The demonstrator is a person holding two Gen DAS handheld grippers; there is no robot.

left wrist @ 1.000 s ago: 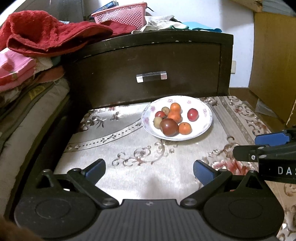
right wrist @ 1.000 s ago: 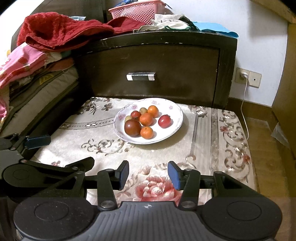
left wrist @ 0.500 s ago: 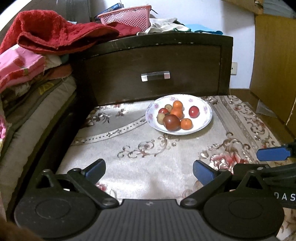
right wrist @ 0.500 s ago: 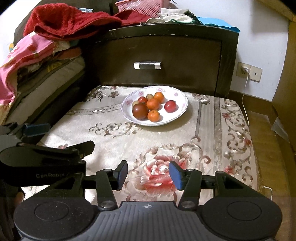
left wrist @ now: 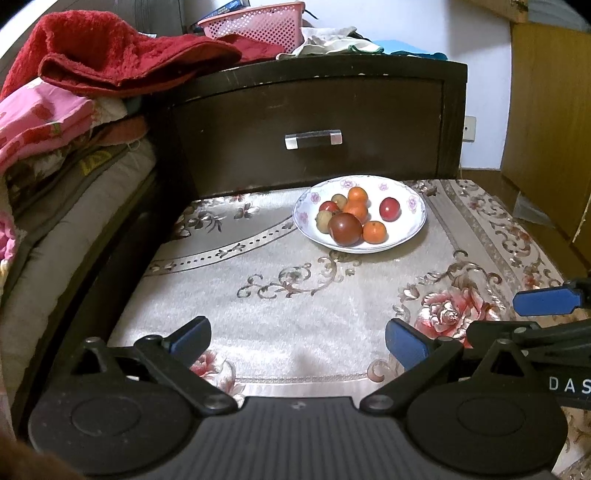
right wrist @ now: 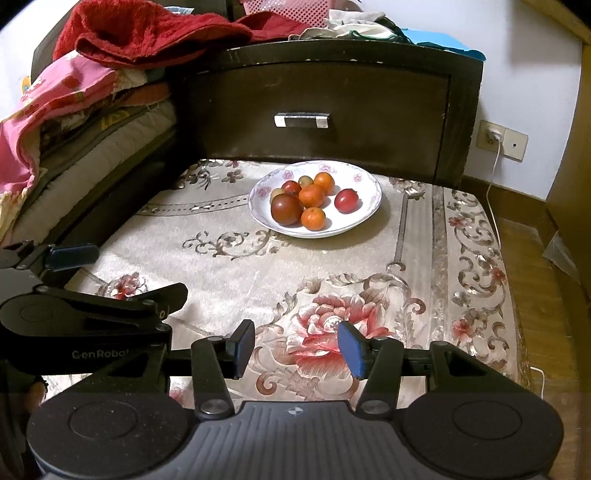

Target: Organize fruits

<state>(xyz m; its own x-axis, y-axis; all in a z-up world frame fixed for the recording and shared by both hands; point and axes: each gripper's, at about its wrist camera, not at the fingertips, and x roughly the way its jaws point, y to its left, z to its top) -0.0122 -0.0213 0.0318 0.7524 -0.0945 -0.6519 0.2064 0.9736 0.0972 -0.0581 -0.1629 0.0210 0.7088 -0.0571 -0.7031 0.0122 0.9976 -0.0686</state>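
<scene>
A white floral plate point(left wrist: 413, 225) point(right wrist: 365, 218) sits at the far side of a patterned cloth-covered surface, below a dark drawer. It holds several fruits: a dark red tomato point(left wrist: 345, 229) point(right wrist: 286, 209), oranges point(left wrist: 374, 232) point(right wrist: 313, 218), a red fruit point(left wrist: 389, 209) point(right wrist: 346, 200) and small pale ones. My left gripper point(left wrist: 297, 341) is open and empty, well short of the plate. My right gripper point(right wrist: 297, 349) is open and empty over a red flower pattern. Each gripper shows at the edge of the other's view.
A dark wooden drawer point(left wrist: 314, 136) with a clear handle stands behind the plate. Red towel point(left wrist: 122, 55), pink basket point(left wrist: 258, 26) and clothes lie on top. Stacked bedding point(left wrist: 44, 177) is at left. A wall socket with a cable point(right wrist: 495, 140) is at right.
Both grippers have drawn back from the plate and risen; the plate looks smaller and farther. The fruits have not moved. Both grippers stay open.
</scene>
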